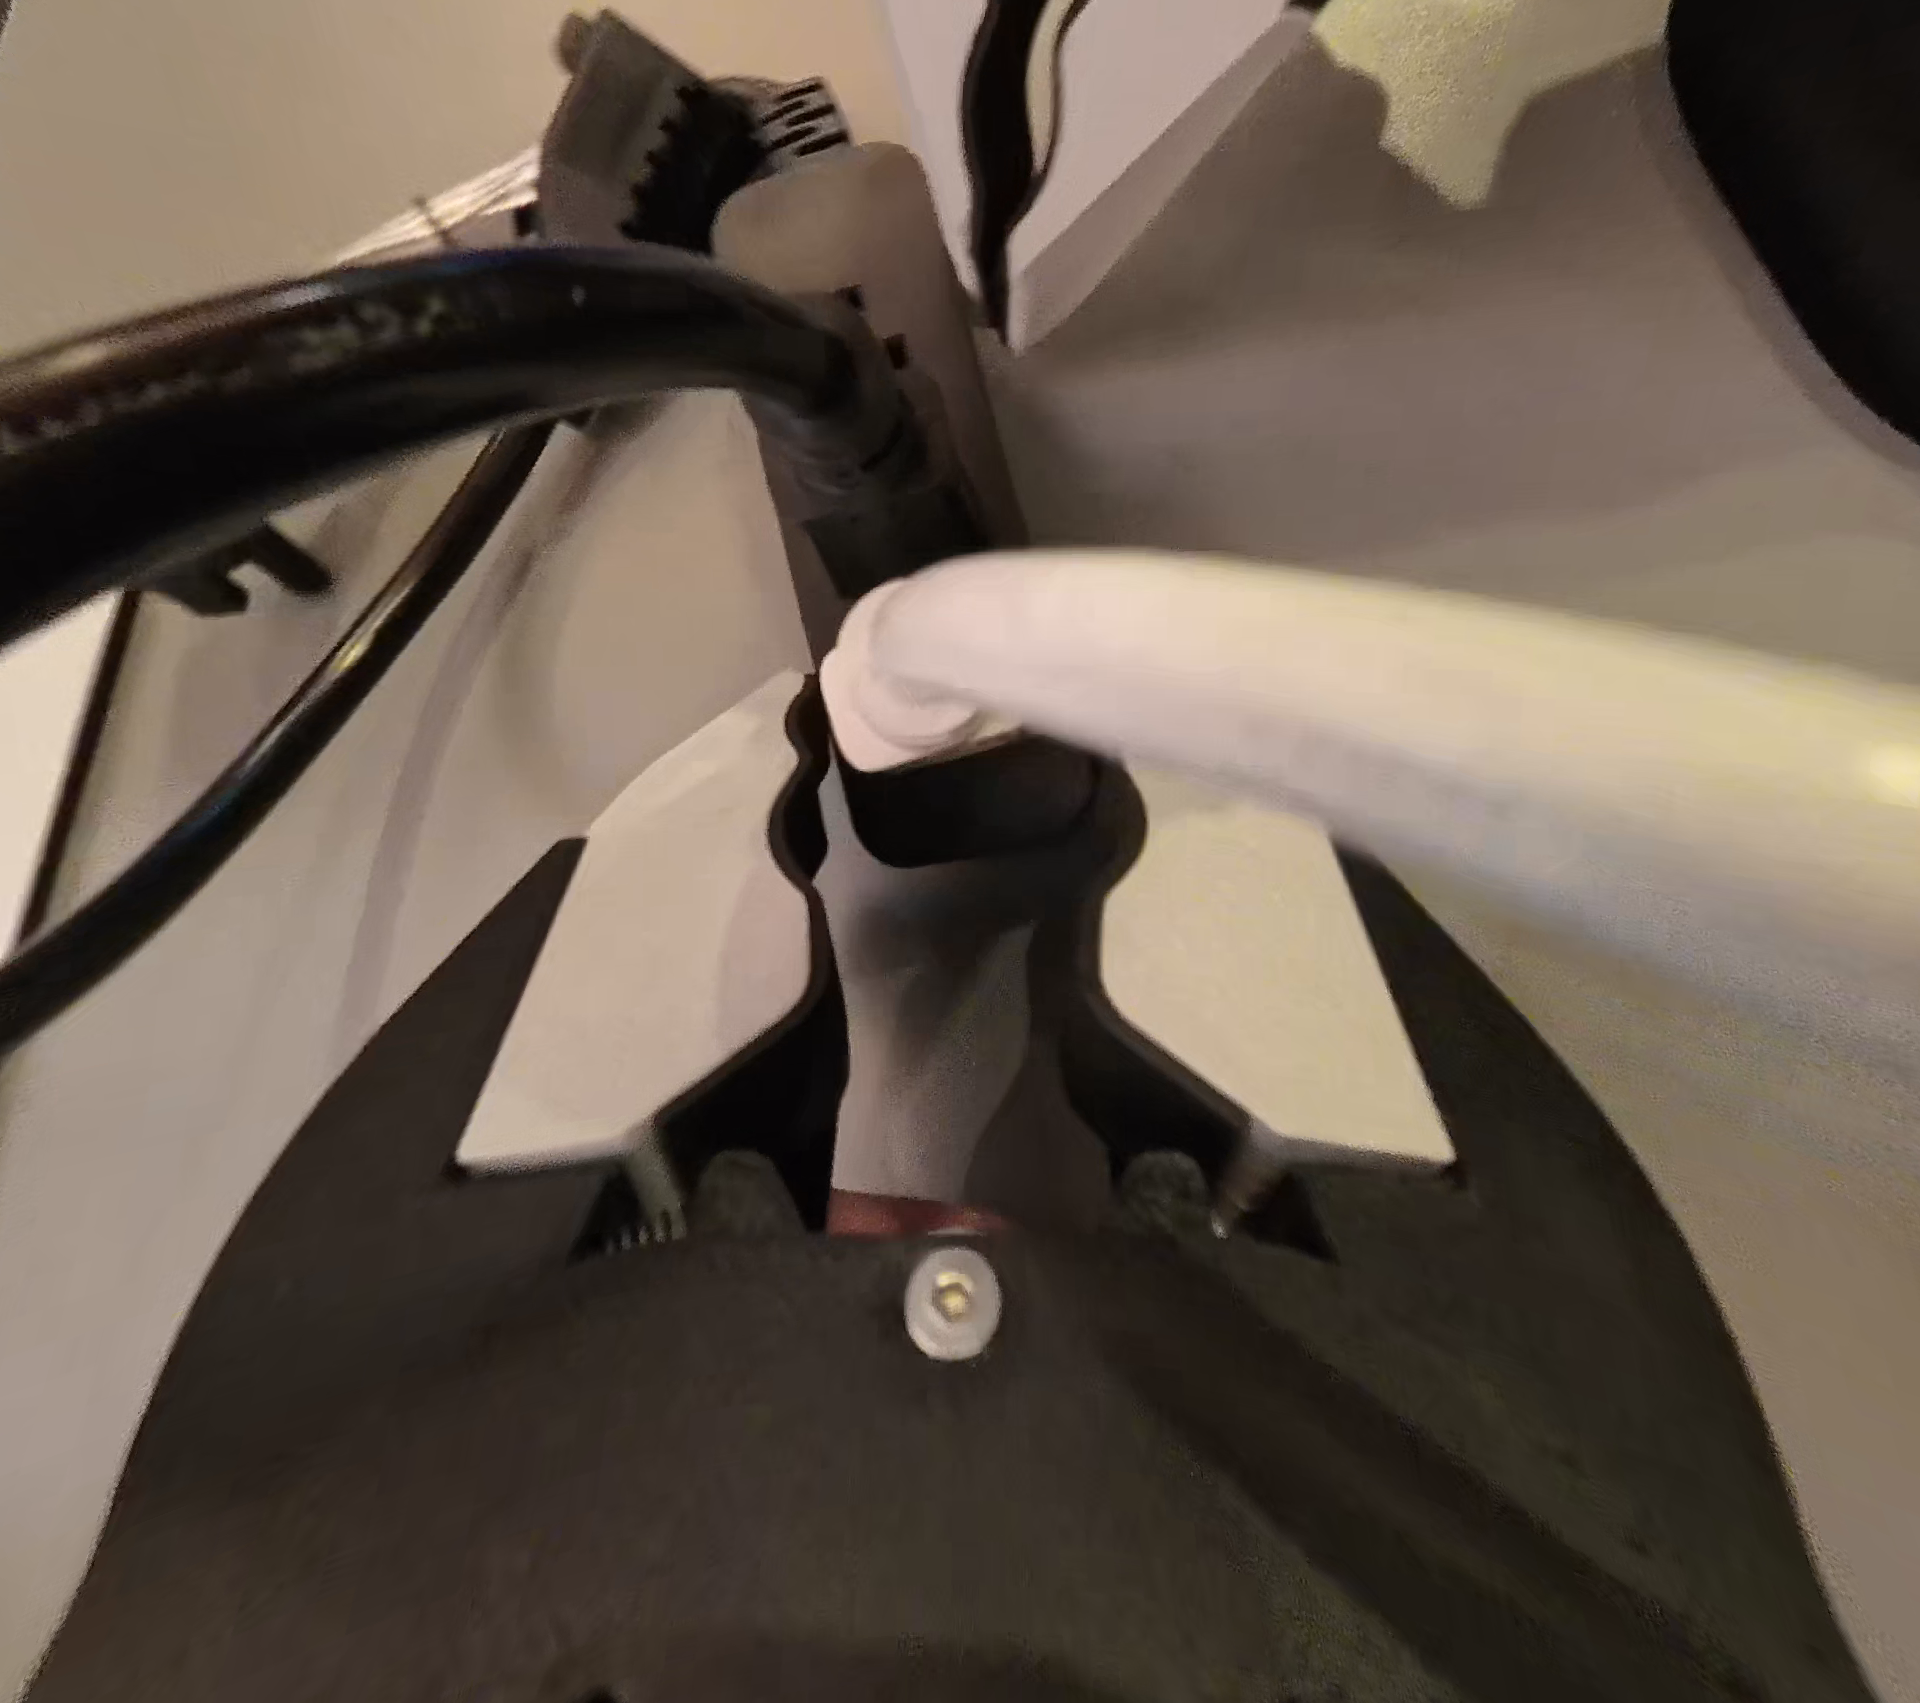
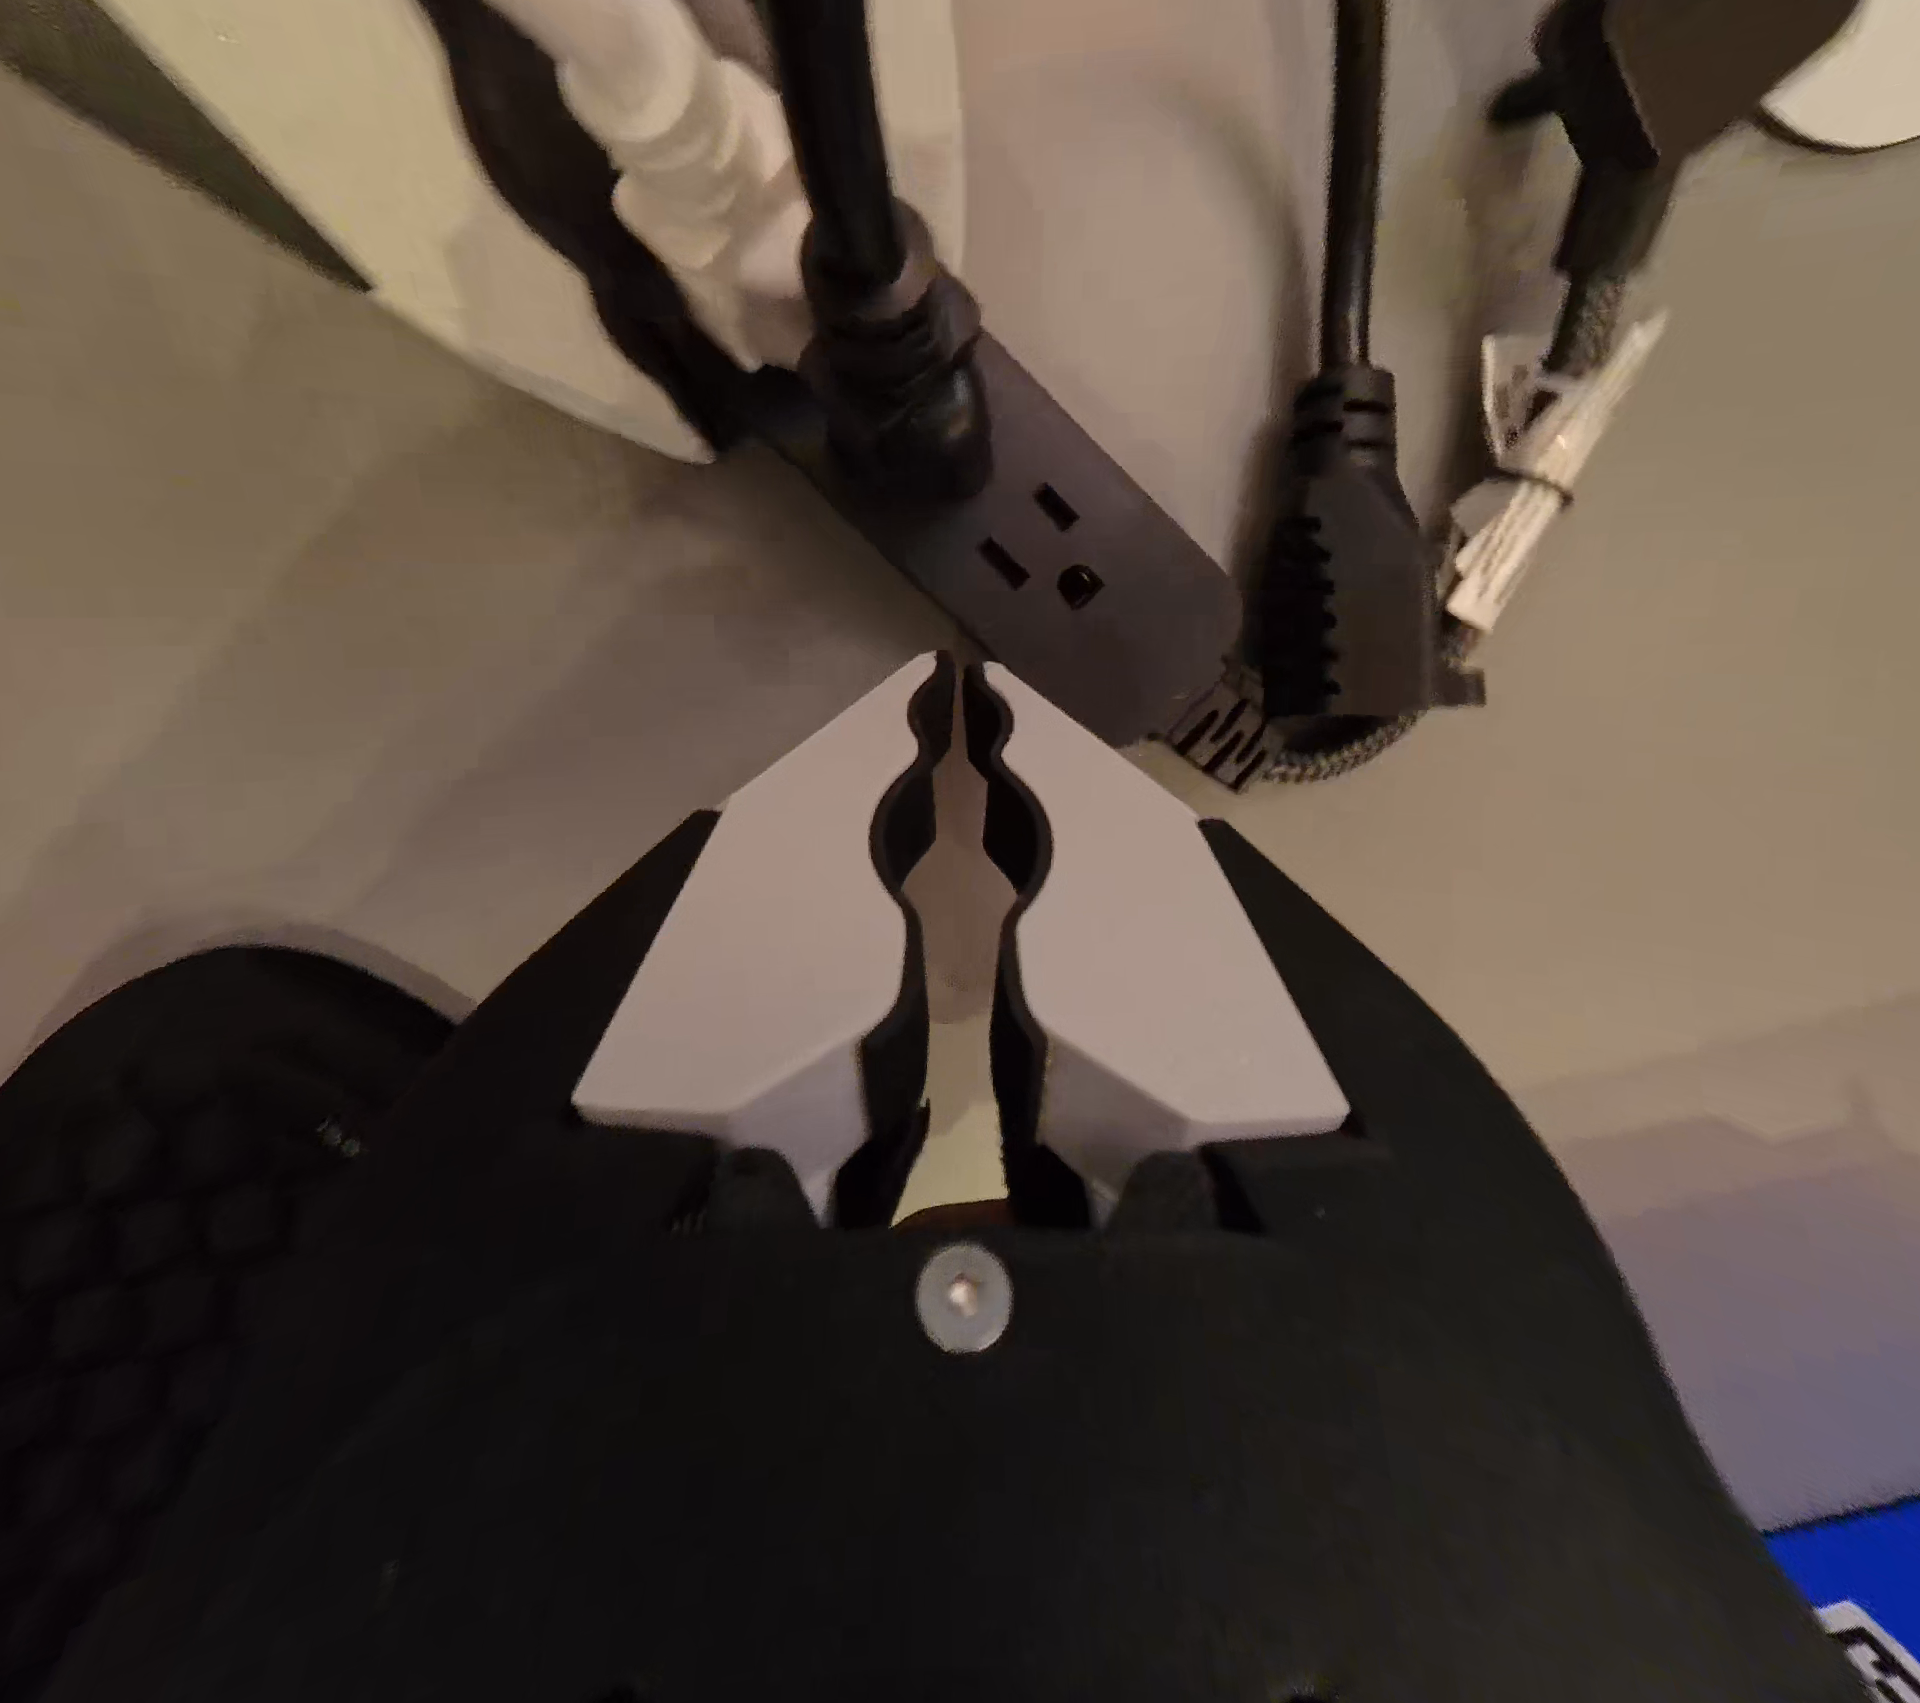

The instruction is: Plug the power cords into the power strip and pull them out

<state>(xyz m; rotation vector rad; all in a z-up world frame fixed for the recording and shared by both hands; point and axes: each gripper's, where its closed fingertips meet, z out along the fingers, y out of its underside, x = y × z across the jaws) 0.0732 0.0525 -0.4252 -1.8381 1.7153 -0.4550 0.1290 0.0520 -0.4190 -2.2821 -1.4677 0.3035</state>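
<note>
Left tongs [image 1: 940, 780]: clamped on a black plug body, the white cord [image 1: 1299, 677] emerging from it and sweeping off to the right. The plug sits at the near end of the strip [image 1: 935, 323], which runs away from the camera on the pale surface [image 1: 1351, 427]. A black cord [image 1: 364, 375] is seated in the next outlet beyond.

Right tongs [image 2: 961, 687]: tips together, nothing between them, just beside the strip's [image 2: 1122, 614] long edge; contact cannot be told. From this side the strip lies diagonally on the surface [image 2: 416, 666]. 1 outlet [image 2: 1034, 547] stands free at its near end; next to it the black plug [image 2: 899, 396], then the white plug [image 2: 696, 167]. A third plug [image 2: 1345, 541], black, lies loose beside the strip's end, near a bundled braided cable [image 2: 1517, 490].
</note>
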